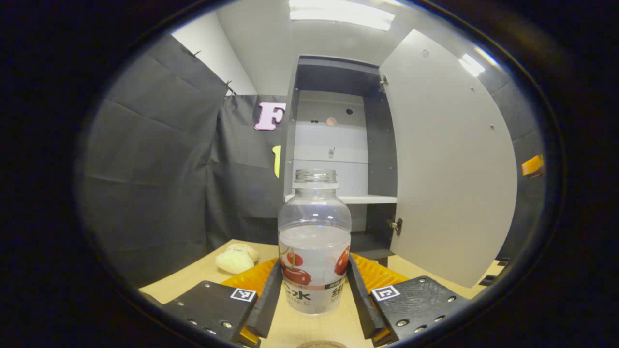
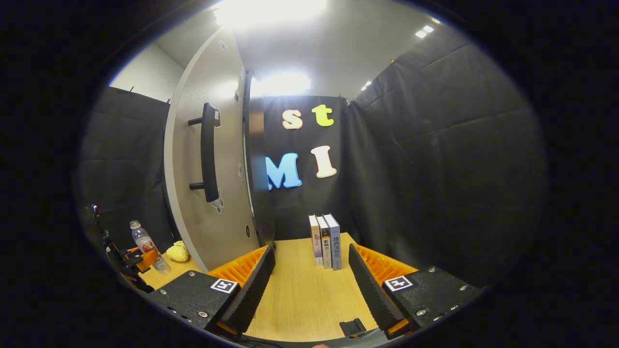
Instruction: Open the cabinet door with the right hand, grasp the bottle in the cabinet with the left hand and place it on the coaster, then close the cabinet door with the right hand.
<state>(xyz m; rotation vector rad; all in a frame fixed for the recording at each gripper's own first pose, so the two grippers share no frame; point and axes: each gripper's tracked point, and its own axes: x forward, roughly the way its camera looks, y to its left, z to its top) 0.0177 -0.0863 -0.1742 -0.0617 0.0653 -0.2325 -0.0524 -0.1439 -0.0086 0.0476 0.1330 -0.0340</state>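
Holding the bottle (image 1: pixel 314 241) at centre frame, my left gripper (image 1: pixel 314 295) has both fingers pressed on its labelled lower half, upright above the counter (image 1: pixel 193 275). A rounded edge at bottom centre may be the coaster (image 1: pixel 321 344). The cabinet (image 1: pixel 338 145) stands behind, door (image 1: pixel 449 169) swung wide at right. My right gripper (image 2: pixel 307 285) hangs wide open and empty. The bottle has no cap, so tilting it could spill.
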